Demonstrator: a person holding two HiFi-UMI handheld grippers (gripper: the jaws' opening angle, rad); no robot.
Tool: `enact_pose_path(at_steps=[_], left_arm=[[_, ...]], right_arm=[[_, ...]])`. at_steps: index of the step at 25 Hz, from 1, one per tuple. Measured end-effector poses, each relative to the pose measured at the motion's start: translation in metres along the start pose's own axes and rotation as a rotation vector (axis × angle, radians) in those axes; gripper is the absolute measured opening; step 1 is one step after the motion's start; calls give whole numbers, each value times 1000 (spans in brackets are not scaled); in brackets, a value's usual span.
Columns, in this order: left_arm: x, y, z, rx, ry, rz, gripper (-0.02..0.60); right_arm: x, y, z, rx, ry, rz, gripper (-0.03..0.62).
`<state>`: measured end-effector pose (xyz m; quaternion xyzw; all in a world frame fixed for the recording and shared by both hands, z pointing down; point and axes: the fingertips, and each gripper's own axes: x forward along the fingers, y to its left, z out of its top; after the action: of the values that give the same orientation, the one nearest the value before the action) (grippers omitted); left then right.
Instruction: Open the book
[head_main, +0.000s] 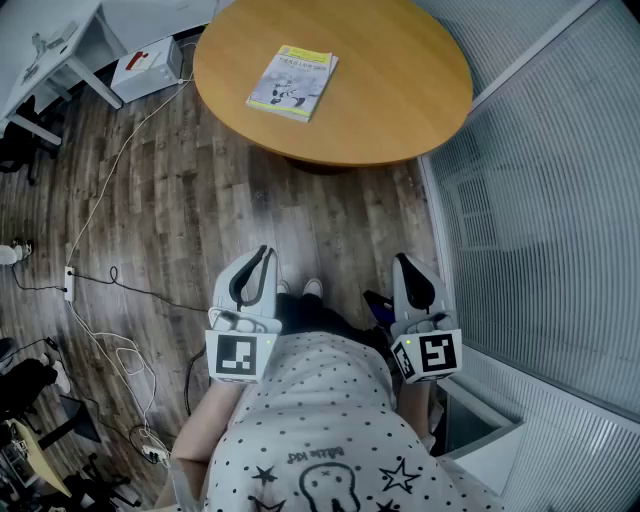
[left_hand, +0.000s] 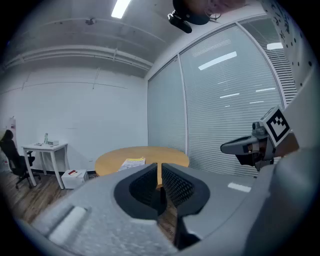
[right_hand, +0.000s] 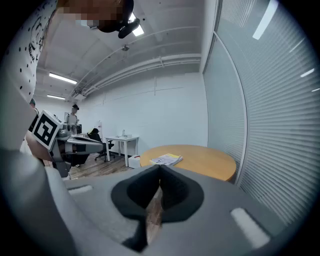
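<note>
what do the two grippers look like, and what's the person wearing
The left gripper and right gripper both have pale grey, rounded shells that taper to black textured fingers. Each carries a white cube with black square markers at the back. The person wears a white top printed with black dots and stars.

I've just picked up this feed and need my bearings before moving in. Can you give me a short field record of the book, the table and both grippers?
book: closed, cover up, lying flat on the table
table: round, wooden, ahead of the person
left gripper: jaws all but together, nothing between them; held near the body, well short of the table
right gripper: jaws together, empty; also near the body
task state: book untouched, not yet opened
</note>
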<state>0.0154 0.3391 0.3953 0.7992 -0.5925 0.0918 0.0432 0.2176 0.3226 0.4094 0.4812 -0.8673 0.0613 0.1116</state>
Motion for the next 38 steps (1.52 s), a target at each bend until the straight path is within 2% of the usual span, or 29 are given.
enact_pose_path(at_steps=[5, 12, 18, 24, 32, 38], left_arm=[[6, -2, -1, 21, 4, -31, 31], [21, -9, 6, 98, -4, -99, 31], [23, -4, 9, 91, -7, -77, 31], [33, 0, 4, 102, 0, -57, 31], [30, -6, 10, 45, -11, -56, 31], [32, 2, 7, -38, -12, -62, 31]], right_arm=[[2, -2, -5, 0, 11, 1, 4], [6, -9, 0, -18, 5, 5, 5], [5, -11, 0, -47, 19, 5, 5], [10, -20, 3, -20, -1, -2, 5], [7, -27, 0, 4, 2, 2, 5], [10, -31, -3, 22, 13, -3, 5]])
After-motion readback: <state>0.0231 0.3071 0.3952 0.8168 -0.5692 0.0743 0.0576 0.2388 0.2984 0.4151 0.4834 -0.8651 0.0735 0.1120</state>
